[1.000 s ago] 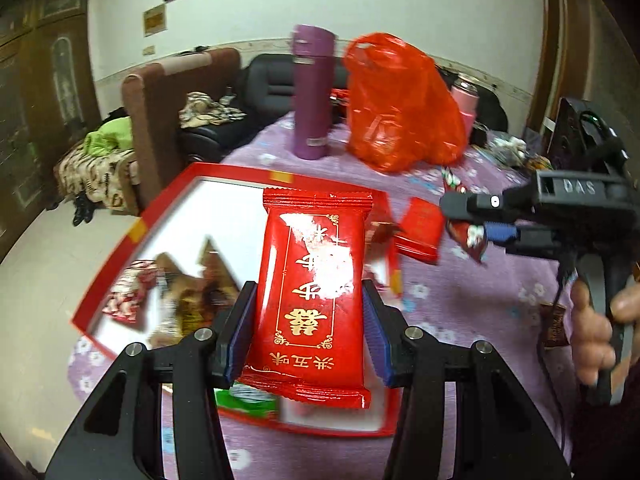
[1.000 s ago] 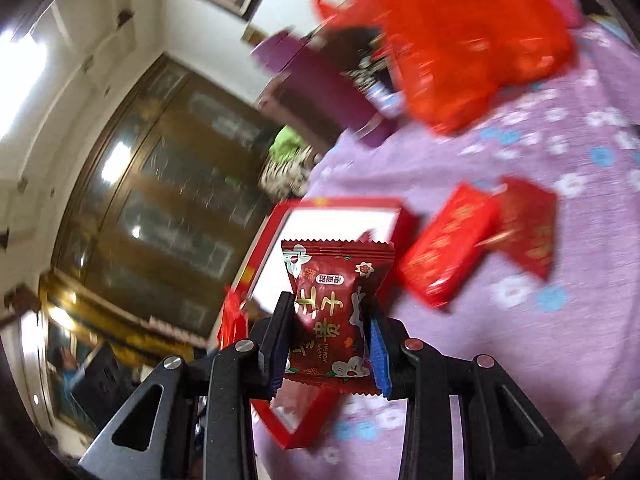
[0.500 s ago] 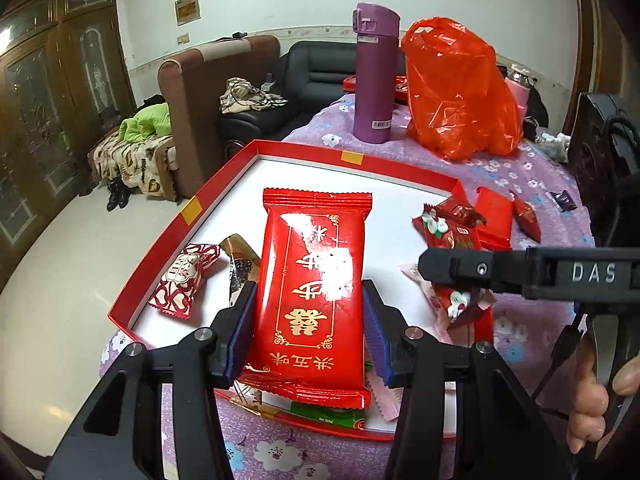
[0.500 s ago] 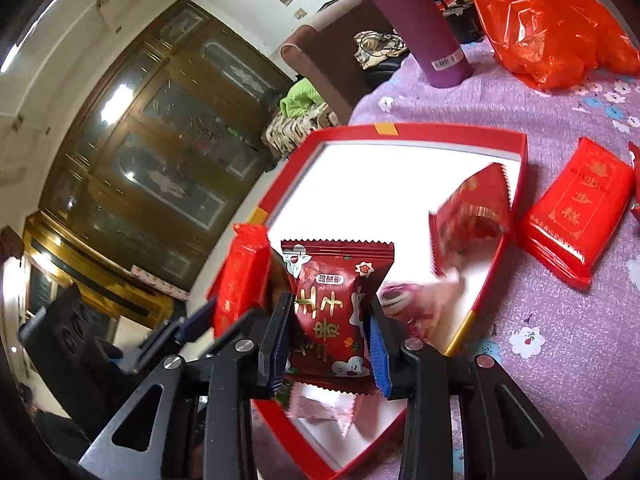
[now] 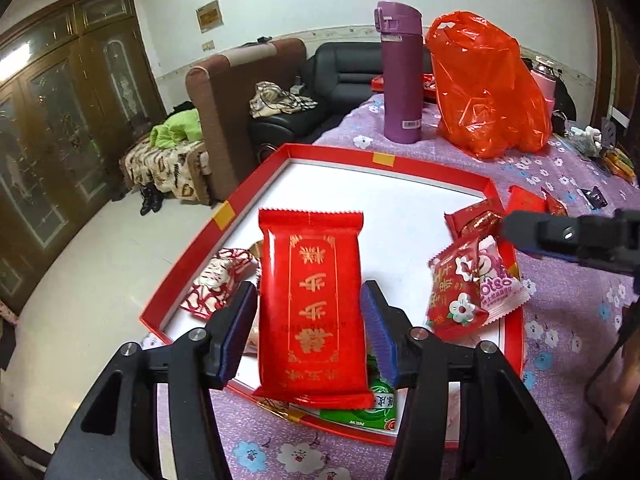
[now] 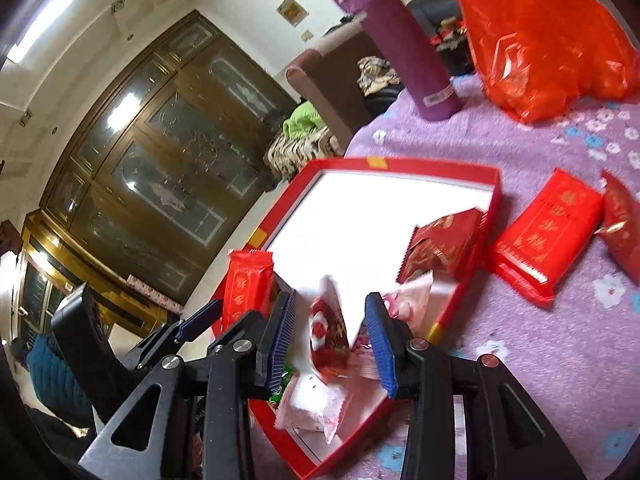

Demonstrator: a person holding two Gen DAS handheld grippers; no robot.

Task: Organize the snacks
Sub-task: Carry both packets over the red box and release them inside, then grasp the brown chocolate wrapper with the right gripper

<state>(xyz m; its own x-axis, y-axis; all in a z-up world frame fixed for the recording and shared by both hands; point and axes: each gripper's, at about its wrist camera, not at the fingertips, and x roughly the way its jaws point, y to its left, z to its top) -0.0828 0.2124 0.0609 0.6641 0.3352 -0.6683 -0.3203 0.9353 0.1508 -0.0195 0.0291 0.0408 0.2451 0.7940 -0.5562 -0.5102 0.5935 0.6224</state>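
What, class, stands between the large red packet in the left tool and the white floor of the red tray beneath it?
Nothing blocks the drop. The large red packet hangs between the opening left tool pads, above the red tray. Small sweets and a green packet lie near, so it may land on them.

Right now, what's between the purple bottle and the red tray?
Only bare flowered tablecloth. The left wrist view shows the purple bottle standing just beyond the red tray's far rim, with nothing lying on the stretch between them.
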